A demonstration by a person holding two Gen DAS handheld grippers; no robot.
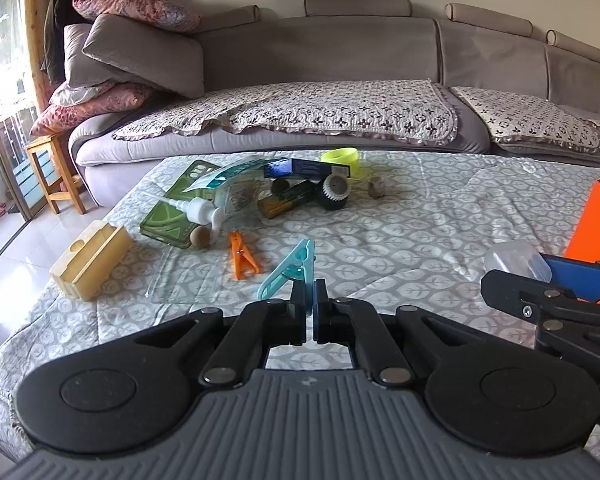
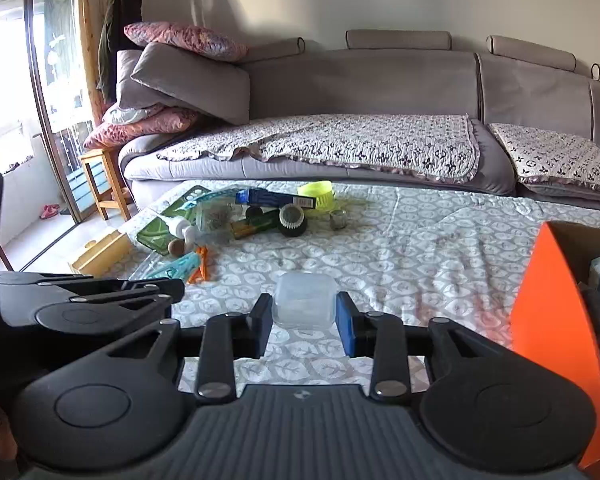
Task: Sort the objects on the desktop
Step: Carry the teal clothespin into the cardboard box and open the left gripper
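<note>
left hand-held gripper (image 1: pixel 310 294) | clamped on teal clothespin (image 1: pixel 290 268) | above patterned cloth (image 1: pixel 400 232)

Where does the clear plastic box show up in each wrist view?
Left wrist view: the clear plastic box is at the right edge, held in the right claw, in front of the orange box.
Right wrist view: low centre, between the claw's fingers.
Shared landmark: the yellow-green cup at the table's far side.
</note>
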